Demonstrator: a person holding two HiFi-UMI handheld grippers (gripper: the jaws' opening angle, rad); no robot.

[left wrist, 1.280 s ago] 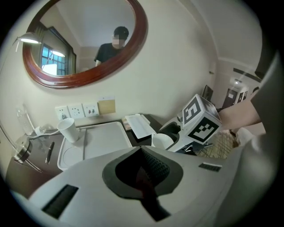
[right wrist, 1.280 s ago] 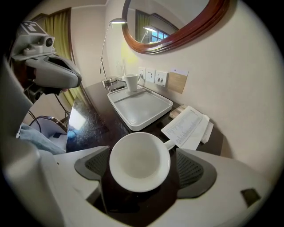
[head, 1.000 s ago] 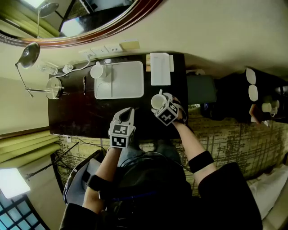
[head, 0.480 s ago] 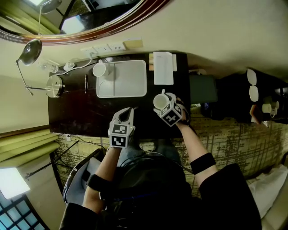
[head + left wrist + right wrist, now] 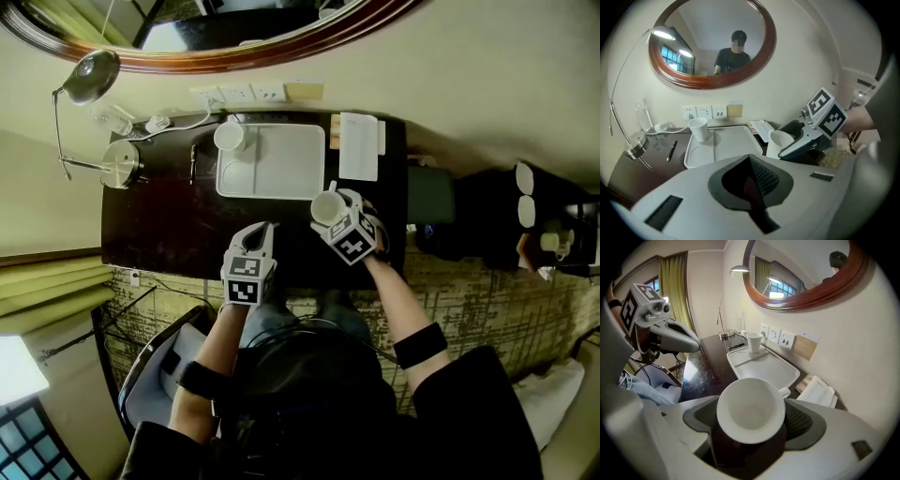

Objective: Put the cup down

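A white ceramic cup (image 5: 326, 208) with a small handle sits upright between the pads of my right gripper (image 5: 336, 216), which is shut on it. The cup (image 5: 750, 408) hangs over the dark desk (image 5: 159, 225), just off the near right corner of the white tray (image 5: 281, 173). From the left gripper view the cup (image 5: 779, 140) shows beside the tray (image 5: 731, 143). My left gripper (image 5: 264, 231) is shut with nothing in it, over the desk's front part, left of the cup.
A paper cup (image 5: 228, 137) stands in the tray's far left corner, over a round recess. A pen (image 5: 193, 162), a desk lamp (image 5: 120, 164) and a cable lie to the left. Papers (image 5: 359, 145) lie right of the tray. Wall sockets and a mirror are behind.
My right gripper has carried the cup a little up and left, closer to the tray's corner. The left gripper has also drifted left over the desk.
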